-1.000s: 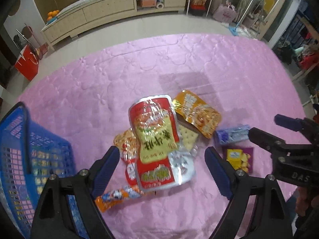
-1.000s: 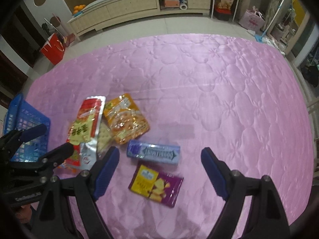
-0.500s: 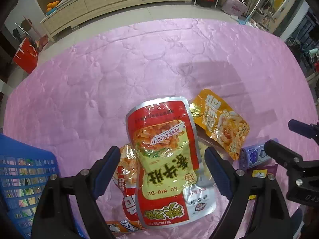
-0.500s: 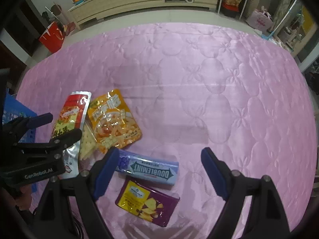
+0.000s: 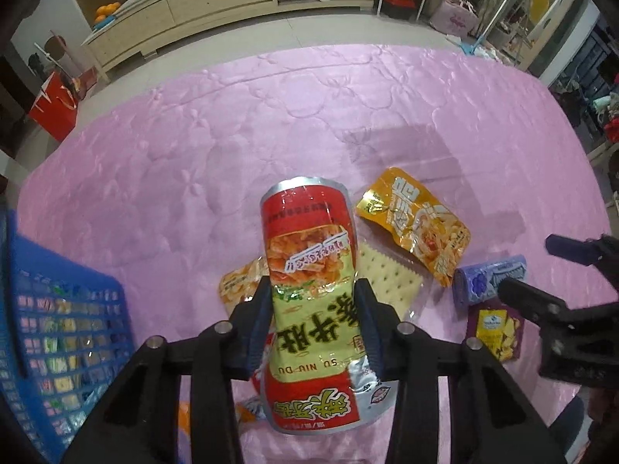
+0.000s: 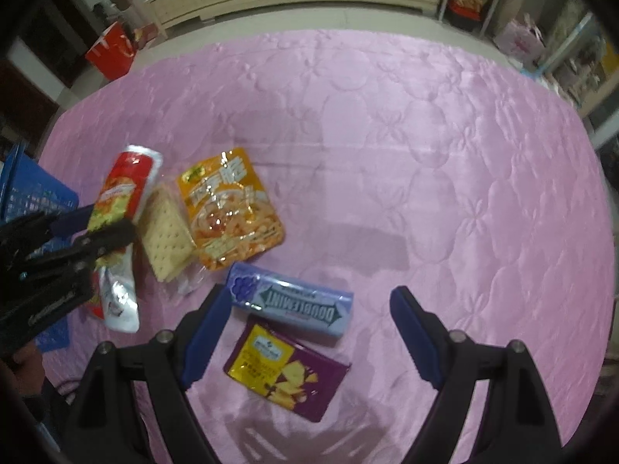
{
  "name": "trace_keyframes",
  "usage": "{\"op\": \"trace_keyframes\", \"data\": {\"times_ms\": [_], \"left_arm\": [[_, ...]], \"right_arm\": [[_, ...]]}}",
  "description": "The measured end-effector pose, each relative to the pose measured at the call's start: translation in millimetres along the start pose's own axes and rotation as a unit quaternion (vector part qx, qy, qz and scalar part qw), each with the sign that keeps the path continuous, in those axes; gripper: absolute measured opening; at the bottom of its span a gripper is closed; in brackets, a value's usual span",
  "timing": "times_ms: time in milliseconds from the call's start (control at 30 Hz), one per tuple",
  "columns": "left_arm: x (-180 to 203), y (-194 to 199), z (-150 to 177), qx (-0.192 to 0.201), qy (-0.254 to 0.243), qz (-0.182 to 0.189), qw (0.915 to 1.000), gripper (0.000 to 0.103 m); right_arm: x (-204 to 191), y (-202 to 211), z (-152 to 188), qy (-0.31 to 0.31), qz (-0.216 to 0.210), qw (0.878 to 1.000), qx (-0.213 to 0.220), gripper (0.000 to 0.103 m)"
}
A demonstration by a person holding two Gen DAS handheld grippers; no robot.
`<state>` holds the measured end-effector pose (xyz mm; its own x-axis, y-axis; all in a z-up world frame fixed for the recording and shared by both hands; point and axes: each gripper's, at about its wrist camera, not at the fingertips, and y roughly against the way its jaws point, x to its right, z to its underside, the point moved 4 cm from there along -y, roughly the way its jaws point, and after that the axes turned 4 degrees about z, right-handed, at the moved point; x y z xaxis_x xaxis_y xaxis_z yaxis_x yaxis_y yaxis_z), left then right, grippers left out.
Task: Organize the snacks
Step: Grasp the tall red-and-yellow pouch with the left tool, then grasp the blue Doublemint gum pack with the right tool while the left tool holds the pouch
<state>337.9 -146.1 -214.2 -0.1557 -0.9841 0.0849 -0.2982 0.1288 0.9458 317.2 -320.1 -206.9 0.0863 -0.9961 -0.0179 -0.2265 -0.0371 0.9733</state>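
Observation:
My left gripper (image 5: 312, 297) is closing on a red and yellow snack pouch (image 5: 309, 239); both pads press its sides and the pouch bows upward between them. The same grip shows in the right wrist view, left gripper (image 6: 104, 228) on the pouch (image 6: 123, 181). My right gripper (image 6: 309, 295) hangs open over a blue Doublemint gum pack (image 6: 290, 301) and a purple and yellow packet (image 6: 286, 371), touching neither. A blue basket (image 5: 50, 328) stands at the left edge of the pink quilt.
An orange noodle-snack pouch (image 5: 418, 220) and a sleeve of crackers (image 5: 387, 274) lie just right of the held pouch. A small orange packet (image 5: 240, 282) lies under the left finger. Bare pink quilt (image 6: 425, 154) spreads to the far side and right.
The left gripper came down over the red pouch and its jaws drew in from wide apart to pinching the pouch, which now bulges. The right gripper stayed open, drifting slightly over the gum pack.

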Motion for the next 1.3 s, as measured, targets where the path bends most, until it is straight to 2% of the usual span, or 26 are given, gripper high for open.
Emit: {"op": "trace_keyframes", "data": {"times_ms": [67,200,367,533,700,833,967,1067,1300], "left_arm": [[-3,7,3,0.004,0.001,0.003,1.0,0.039],[-12,18,12,0.011,0.001,-0.004,0.9999,0.039],[-19,16,16,0.012,0.006,-0.006,0.9999,0.039],[-20,17,17,0.013,0.005,0.002,0.9999,0.039],[-16,17,14,0.012,0.002,0.008,0.9999,0.039],[-13,16,15,0.01,-0.002,0.008,0.9999,0.039],[-15,17,16,0.01,-0.004,0.01,0.9999,0.039],[-15,17,17,0.008,-0.007,0.011,0.9999,0.039],[-15,14,15,0.005,-0.005,0.012,0.9999,0.039]], "right_arm": [[2,-1,0,-0.015,0.0,1.0,-0.005,0.087],[1,-13,-1,-0.03,0.026,0.999,-0.026,0.087],[1,-26,-2,-0.065,-0.003,0.997,-0.041,0.087],[-7,-28,-5,-0.062,0.011,0.997,-0.044,0.087],[-20,-26,-7,-0.069,-0.003,0.996,-0.048,0.087],[-23,-34,-6,-0.079,0.003,0.995,-0.053,0.087],[-21,-38,-5,-0.094,-0.006,0.995,-0.045,0.087],[-22,-36,-4,-0.082,-0.004,0.996,-0.04,0.087],[-35,-33,10,-0.069,-0.007,0.996,-0.047,0.08]]}}
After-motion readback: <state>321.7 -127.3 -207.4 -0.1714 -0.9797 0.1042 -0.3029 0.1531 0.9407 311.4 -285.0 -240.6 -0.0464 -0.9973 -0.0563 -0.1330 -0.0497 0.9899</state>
